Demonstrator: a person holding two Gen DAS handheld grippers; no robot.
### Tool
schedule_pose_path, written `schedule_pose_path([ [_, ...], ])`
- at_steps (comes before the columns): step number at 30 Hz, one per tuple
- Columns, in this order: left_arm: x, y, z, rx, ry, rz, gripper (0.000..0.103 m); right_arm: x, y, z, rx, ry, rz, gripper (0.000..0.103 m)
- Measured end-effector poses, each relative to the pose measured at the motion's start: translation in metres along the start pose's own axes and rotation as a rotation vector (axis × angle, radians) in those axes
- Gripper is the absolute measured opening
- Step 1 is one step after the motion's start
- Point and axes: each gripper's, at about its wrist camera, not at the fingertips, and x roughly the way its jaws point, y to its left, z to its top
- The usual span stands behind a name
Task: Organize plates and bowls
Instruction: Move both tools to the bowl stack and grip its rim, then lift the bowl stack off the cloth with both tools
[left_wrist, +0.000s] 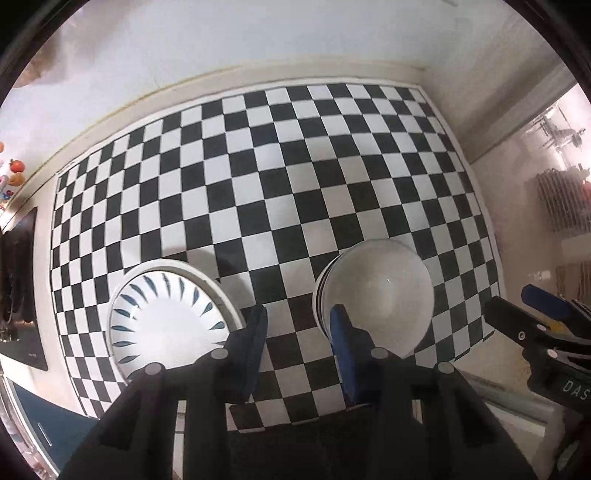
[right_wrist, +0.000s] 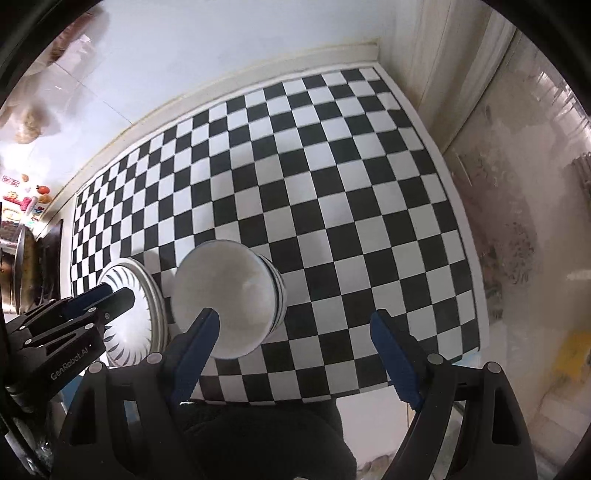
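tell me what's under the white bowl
The white bowl tops a nested stack: striped rims of more bowls peek out beneath. Their count and the checkered mat directly underneath are covered.

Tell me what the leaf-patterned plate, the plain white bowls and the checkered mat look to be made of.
Leaf-patterned plate: likely glazed ceramic, glossy white with painted blue-grey leaf strokes.
Plain white bowls: probably glazed ceramic or porcelain; smooth, with a bright highlight inside, stacked rims showing dark bands.
Checkered mat: thin flat sheet, maybe vinyl or printed paper; faint sheen, cannot tell which.
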Motion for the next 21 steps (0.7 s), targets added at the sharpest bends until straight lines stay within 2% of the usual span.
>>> schedule_pose_path([
  [8, 0.042, -0.010, 0.009, 0.027, 0.090, -0.016, 0.033, 0.050, -0.010, 0.004, 0.014, 0.079, 0.011, 0.086],
  [13, 0.069, -0.011, 0.013, 0.034, 0.155, -0.030, 0.033, 0.079, -0.015, 0.004, 0.038, 0.126, 0.049, 0.086],
  [16, 0.084, -0.008, 0.016, 0.016, 0.194, -0.050, 0.033, 0.095, -0.017, 0.004, 0.051, 0.152, 0.069, 0.086],
  [21, 0.112, -0.004, 0.020, -0.005, 0.269, -0.137, 0.033, 0.126, -0.018, 0.002, 0.087, 0.207, 0.155, 0.086],
])
